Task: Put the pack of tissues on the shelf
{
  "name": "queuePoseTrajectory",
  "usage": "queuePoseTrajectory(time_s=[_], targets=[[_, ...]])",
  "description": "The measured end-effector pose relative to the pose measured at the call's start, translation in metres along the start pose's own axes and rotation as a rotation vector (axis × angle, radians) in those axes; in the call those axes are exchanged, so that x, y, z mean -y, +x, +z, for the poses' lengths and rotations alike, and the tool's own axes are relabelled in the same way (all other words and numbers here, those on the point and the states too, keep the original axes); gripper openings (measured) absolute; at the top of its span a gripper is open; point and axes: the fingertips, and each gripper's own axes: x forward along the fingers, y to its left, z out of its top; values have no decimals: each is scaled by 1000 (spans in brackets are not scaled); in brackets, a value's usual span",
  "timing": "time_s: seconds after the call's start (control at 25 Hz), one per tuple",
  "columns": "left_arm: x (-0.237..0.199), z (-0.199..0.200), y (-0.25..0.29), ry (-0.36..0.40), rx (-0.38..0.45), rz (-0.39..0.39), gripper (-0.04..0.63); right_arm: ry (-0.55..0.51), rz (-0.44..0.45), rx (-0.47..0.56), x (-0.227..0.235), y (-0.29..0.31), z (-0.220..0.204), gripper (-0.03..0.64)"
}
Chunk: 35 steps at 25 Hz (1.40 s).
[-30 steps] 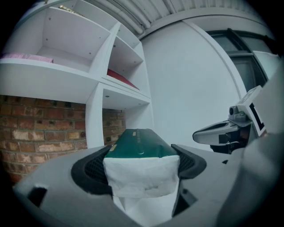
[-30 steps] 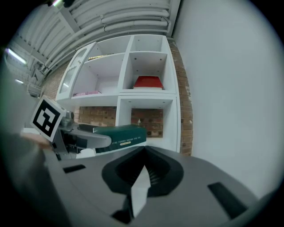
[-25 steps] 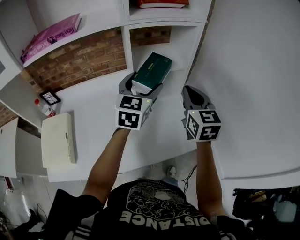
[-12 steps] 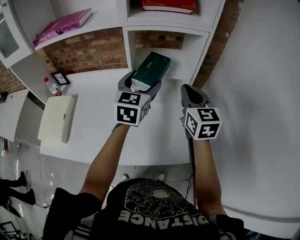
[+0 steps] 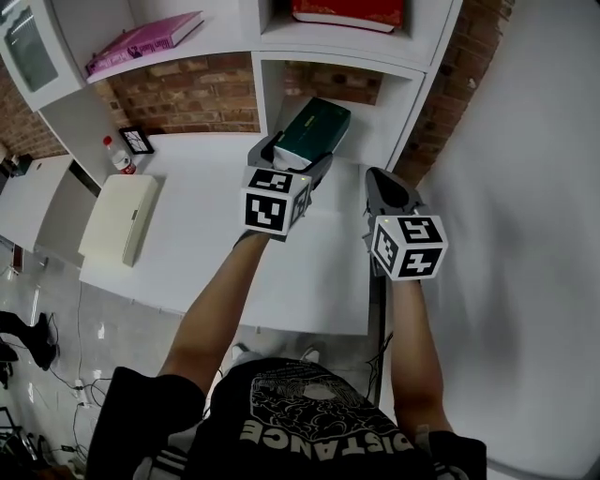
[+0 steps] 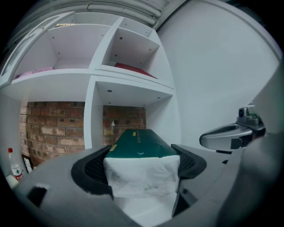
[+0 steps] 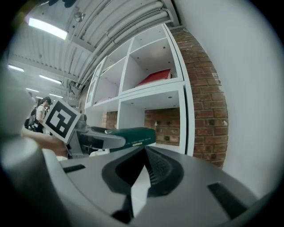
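The pack of tissues [image 5: 312, 130] is dark green with a white end, and my left gripper [image 5: 291, 161] is shut on that near end. Its far end pokes into the low cubby of the white shelf [image 5: 401, 94]. In the left gripper view the pack [image 6: 137, 144] sits between both pads, pointing at the brick-backed cubby. From the right gripper view the pack [image 7: 133, 134] shows at left. My right gripper [image 5: 383, 187] hovers to the pack's right, shut with nothing in it.
A red book [image 5: 349, 13] lies in the cubby above, a pink book [image 5: 142, 41] on the left shelf. On the white counter [image 5: 197, 234] stand a small bottle [image 5: 116, 155], a framed card [image 5: 137, 141] and a cream box [image 5: 116, 217]. A white wall [image 5: 525, 187] stands right.
The left gripper has carried the tissue pack forward, so its far end now reaches into the low cubby. The right gripper has kept its place beside it.
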Motion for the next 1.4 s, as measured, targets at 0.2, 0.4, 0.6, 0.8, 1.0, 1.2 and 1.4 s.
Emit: queuePoseTrajectory(time_s=[0.2,0.4,0.6,0.8,1.0,1.2,1.4], targets=[[-1,2,23,-9,-11,4,419,5,21,7,4,6,-2,4],[-1,4,47,-14,-23,-3,419,7,38,7,8,14,-4,4],[5,7,68,1,-29,-21,420,6,47,-1,11,20,-9,3],[7,5,89,9,-46,-34,420,7,41,-3,22,23,-11,5],[7,1,105,21,-64,-45,423,7,42,-8,28,27,-15,4],[9,-4,121,37,-94,-58,426,6,41,-10,34,33,-17,3],[5,-9,124,-19,-97,-79,442,8,40,-20,38,37,-21,3]])
